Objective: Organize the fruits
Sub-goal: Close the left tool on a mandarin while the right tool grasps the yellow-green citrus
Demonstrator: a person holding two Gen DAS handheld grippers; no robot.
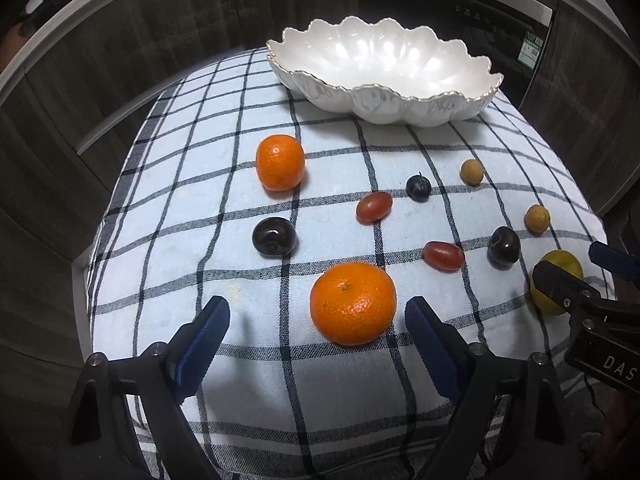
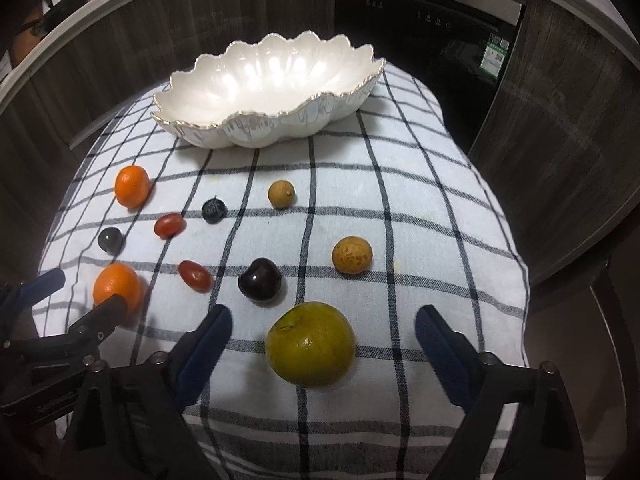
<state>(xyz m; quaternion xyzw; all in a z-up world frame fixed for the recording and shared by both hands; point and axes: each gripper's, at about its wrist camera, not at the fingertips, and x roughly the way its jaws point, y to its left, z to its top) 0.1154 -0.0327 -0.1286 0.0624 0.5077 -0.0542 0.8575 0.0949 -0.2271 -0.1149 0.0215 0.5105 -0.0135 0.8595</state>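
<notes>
Orange fruit: the near mandarin (image 1: 353, 303) lies on the checked cloth (image 1: 200, 200) between the left gripper (image 1: 318, 330) fingers, nearer the right-hand one and not yet touched.
Left gripper: fingers spread wide, nothing held — from the picture it seems poised for a first pick.
Green-yellow fruit: a citrus (image 2: 310, 343) sits between the spread fingers of the right gripper (image 2: 323, 334), also untouched and a little toward the left-hand finger.
Bowl: the white scalloped bowl (image 2: 192, 120) stands at the far side of the cloth and looks empty, so by my judgement no sorting is done yet.
Other fruit: a second mandarin (image 1: 280, 162), two dark cherries (image 1: 274, 236), two red grape-like fruits (image 1: 374, 207), a small dark berry (image 1: 418, 187) and two tan longan-like fruits (image 1: 472, 172) lie scattered between grippers and bowl.
Doing it well: centre each round fruit between the pads before closing — off-centre contact would likely roll it across the cloth.
Grip: close gently at the widest girth; the skins look soft enough to bruise.
Carrying: lift clear over the small fruit, and over the wavy rim, before letting go low inside.
Risk: the two grippers stand near each other, so moving one at a time seems safer.
</notes>
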